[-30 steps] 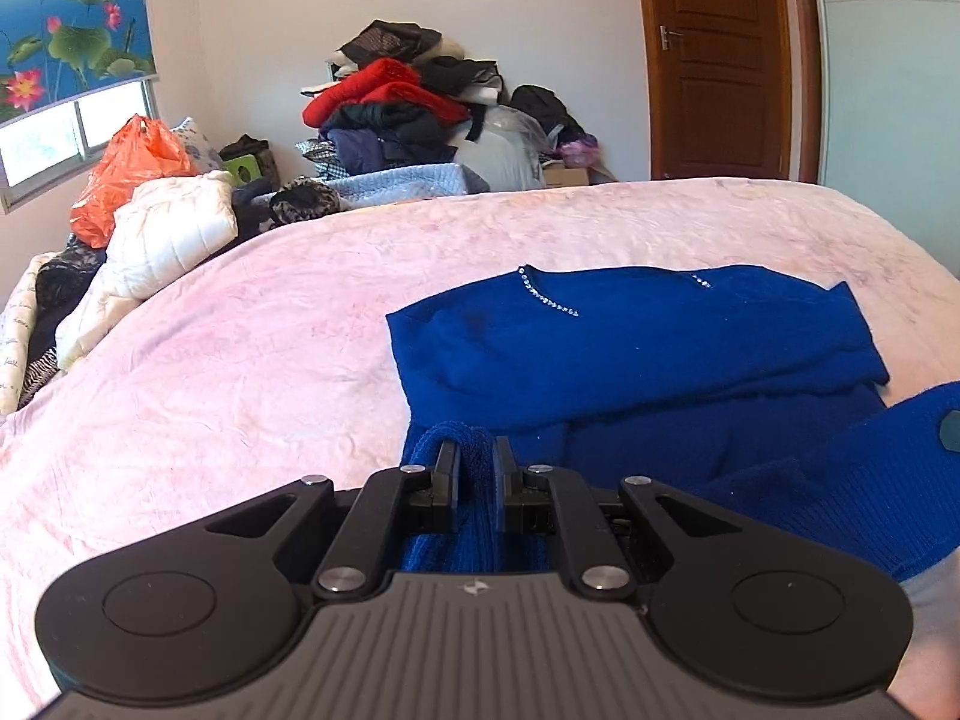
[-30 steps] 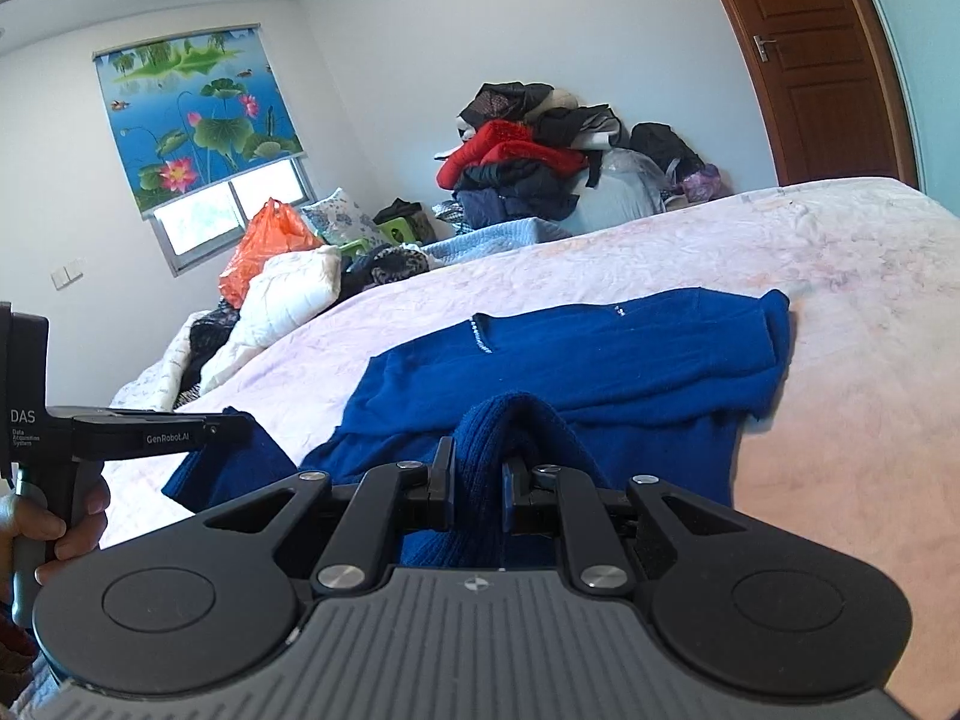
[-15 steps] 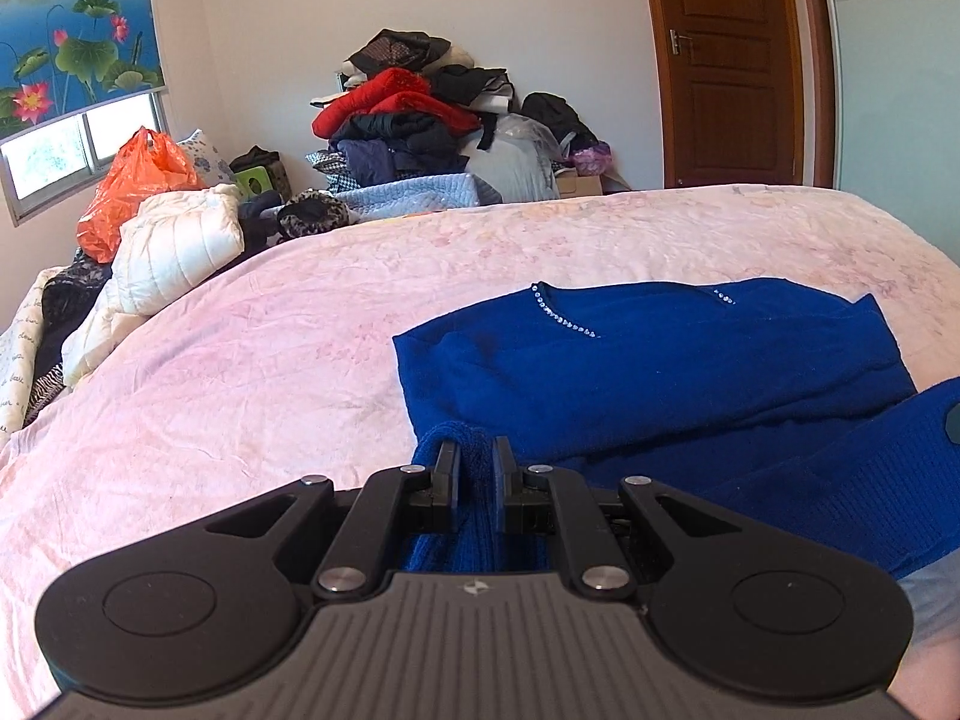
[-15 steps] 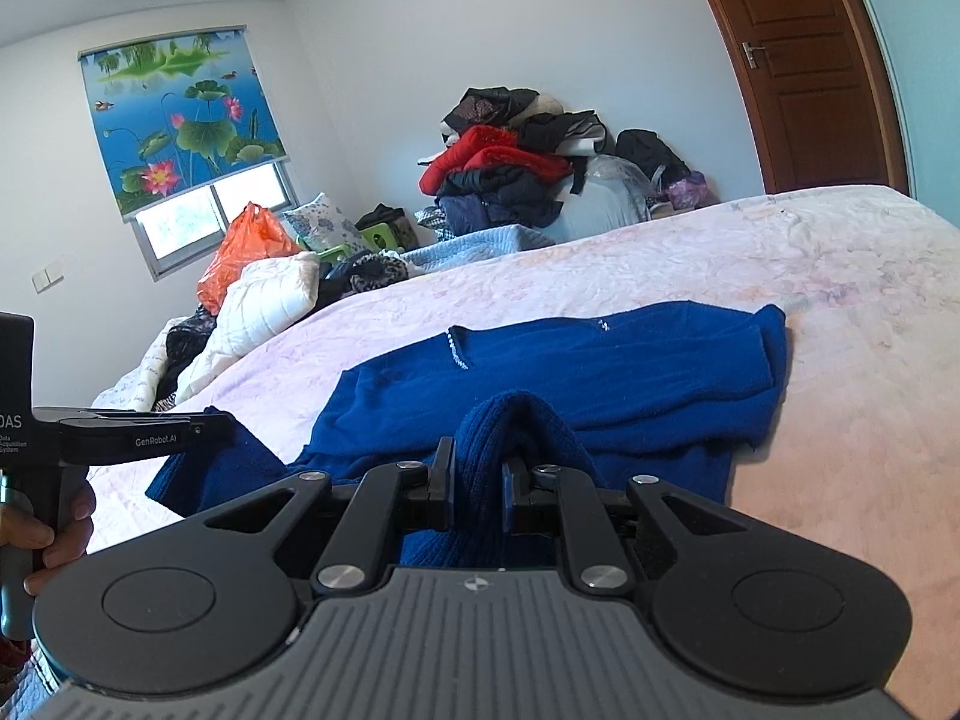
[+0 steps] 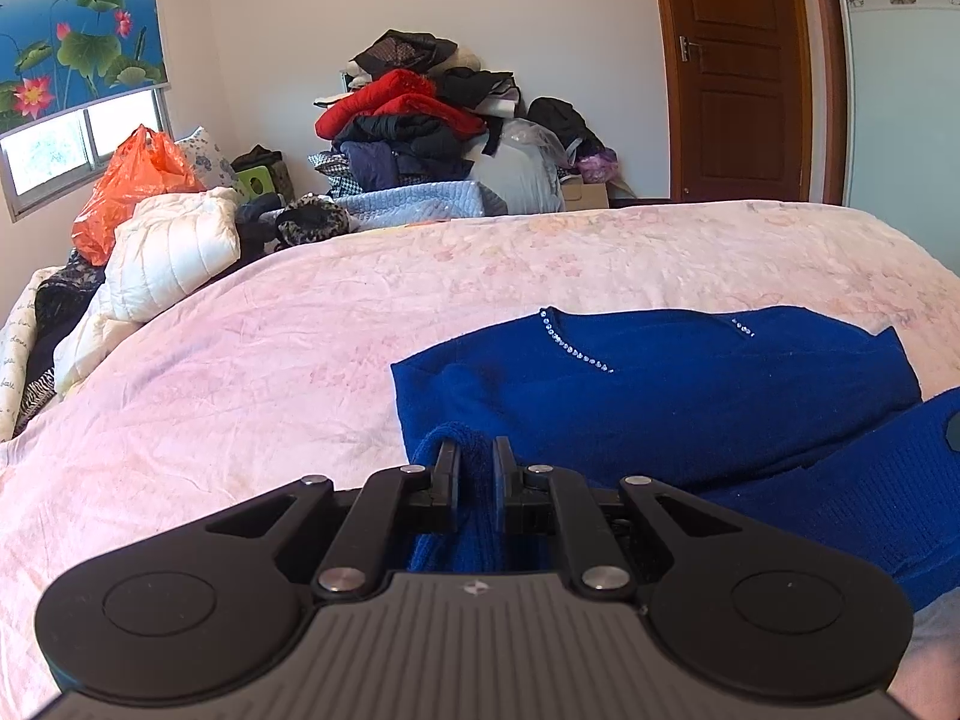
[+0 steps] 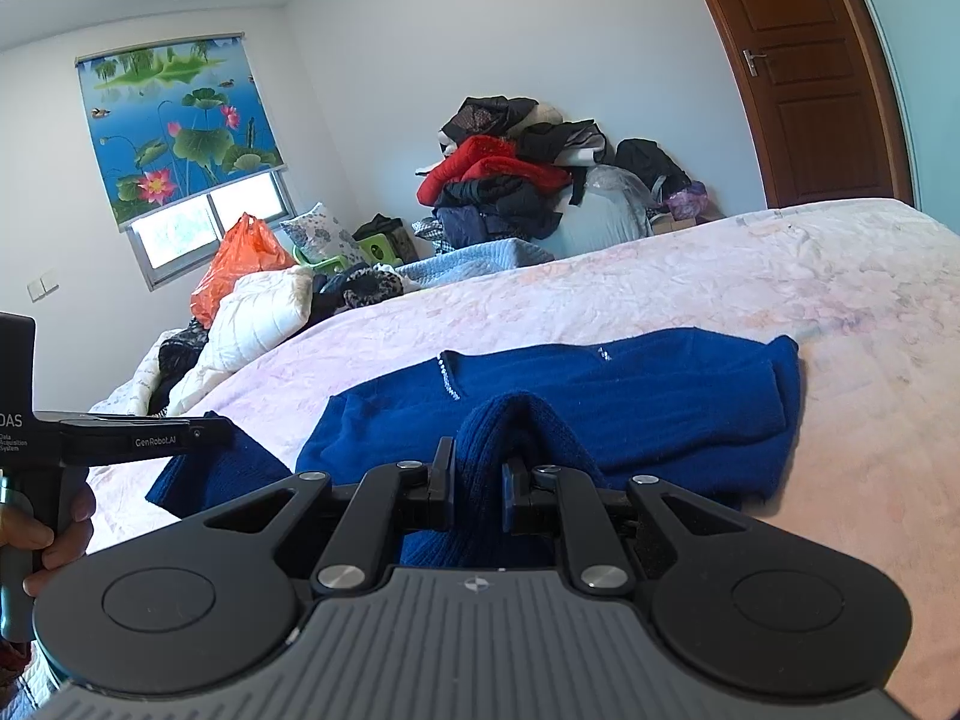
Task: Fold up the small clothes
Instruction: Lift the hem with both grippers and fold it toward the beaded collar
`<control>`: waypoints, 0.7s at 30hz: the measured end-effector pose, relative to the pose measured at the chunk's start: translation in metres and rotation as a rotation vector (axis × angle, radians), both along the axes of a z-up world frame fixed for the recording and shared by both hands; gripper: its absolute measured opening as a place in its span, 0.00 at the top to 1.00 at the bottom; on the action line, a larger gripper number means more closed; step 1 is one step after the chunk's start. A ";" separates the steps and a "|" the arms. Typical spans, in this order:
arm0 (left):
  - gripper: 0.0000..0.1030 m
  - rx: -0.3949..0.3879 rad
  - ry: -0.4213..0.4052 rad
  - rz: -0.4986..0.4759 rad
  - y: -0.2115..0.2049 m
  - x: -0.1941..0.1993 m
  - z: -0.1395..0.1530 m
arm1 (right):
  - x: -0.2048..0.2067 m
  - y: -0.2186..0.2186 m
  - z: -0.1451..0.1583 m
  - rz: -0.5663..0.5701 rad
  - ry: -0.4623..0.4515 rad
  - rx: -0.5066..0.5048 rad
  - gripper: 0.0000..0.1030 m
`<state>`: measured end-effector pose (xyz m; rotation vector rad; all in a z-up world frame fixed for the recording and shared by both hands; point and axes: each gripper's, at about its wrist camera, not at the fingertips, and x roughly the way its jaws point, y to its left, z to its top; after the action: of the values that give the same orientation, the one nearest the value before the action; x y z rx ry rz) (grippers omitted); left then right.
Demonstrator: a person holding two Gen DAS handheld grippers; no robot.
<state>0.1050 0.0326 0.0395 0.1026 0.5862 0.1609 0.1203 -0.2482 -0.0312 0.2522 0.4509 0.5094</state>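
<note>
So the blue sweater [image 5: 690, 384] lies on the bed [image 5: 270, 372], on the pink cover, on the side nearer the door. Each tool pinches a bit of it. The left tool [image 5: 477, 462] is nearly shut, with a thin fold of the ribbed edge squeezed between its two fingers. The right tool [image 6: 478, 468] is nearly shut too, and its fold is thicker and pokes up in a bump. The left tool [image 6: 198, 435] also shows in the right view, with a hand [image 6: 54, 534] around its grip and blue cloth hanging off its tip.

Why two grips? I think it is so the near edge comes up in one straight line and does not sag in the middle. The tools are well apart, one near each end of that edge, so the cloth between them stays stretched. The far part stays flat on the bed, and that gives the fold something to land on.

The sweater's long side runs left to right across the bed. The neck, with its row of shiny beads [image 5: 573, 351], is on the far edge and points away from the tools, toward the clothes pile [image 5: 420, 114]. The ribbed edge points back at the person.
</note>
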 end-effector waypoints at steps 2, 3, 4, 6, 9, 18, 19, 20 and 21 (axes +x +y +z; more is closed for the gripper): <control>0.90 0.001 -0.005 -0.001 0.001 0.003 0.001 | 0.004 0.000 0.001 -0.003 -0.003 0.003 0.83; 0.90 0.002 -0.007 -0.001 0.001 0.005 0.002 | 0.006 0.000 0.002 -0.005 -0.005 0.004 0.83; 0.90 0.001 -0.009 -0.001 0.002 0.007 0.003 | 0.008 0.000 0.002 -0.006 -0.007 0.004 0.83; 0.90 0.001 -0.015 0.000 0.002 0.010 0.004 | 0.011 0.000 0.003 -0.009 -0.009 0.008 0.83; 0.90 0.000 -0.020 0.004 0.002 0.016 0.006 | 0.016 0.001 0.004 -0.013 -0.013 0.013 0.83; 0.90 -0.026 -0.036 0.023 0.008 0.034 0.010 | 0.036 0.002 0.007 -0.027 -0.023 0.022 0.83; 0.90 -0.026 -0.037 0.022 0.007 0.037 0.011 | 0.039 0.003 0.007 -0.030 -0.022 0.022 0.83; 0.90 -0.026 -0.039 0.022 0.008 0.040 0.011 | 0.042 0.003 0.006 -0.032 -0.021 0.025 0.83; 0.90 -0.024 -0.041 0.021 0.008 0.043 0.012 | 0.047 0.002 0.006 -0.033 -0.016 0.029 0.83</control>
<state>0.1485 0.0406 0.0510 0.0694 0.5487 0.1756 0.1669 -0.2458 -0.0256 0.2831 0.4230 0.4854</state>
